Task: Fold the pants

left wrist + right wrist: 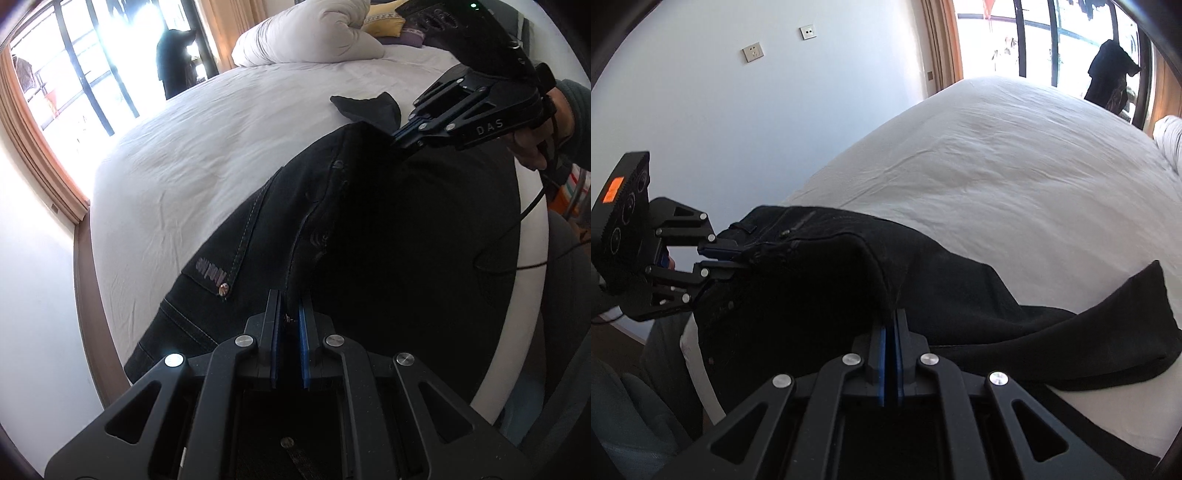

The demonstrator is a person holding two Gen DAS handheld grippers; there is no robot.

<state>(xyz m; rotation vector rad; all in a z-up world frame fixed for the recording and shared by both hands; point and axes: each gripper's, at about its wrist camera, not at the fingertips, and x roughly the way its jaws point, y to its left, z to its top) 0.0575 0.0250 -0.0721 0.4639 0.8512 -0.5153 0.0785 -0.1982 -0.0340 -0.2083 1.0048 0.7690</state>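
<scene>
Black jeans (pixel 332 221) lie across the near side of a white bed (pixel 207 155), their waistband lifted between my two grippers. My left gripper (pixel 290 295) is shut on one end of the waistband, near a pocket rivet. My right gripper (pixel 395 140) is shut on the other end, farther up the bed. In the right wrist view, my right gripper (pixel 891 314) pinches the black cloth (pixel 820 280), and my left gripper (pixel 733 254) holds the waistband at the left. A pant leg (pixel 1108 325) trails off to the right on the sheet.
A rolled white duvet (pixel 314 33) and yellow and purple pillows (pixel 384 24) lie at the head of the bed. A window (pixel 85 74) with a dark garment hanging (pixel 175 62) is beyond the bed. A white wall (pixel 757 110) with sockets is at the left.
</scene>
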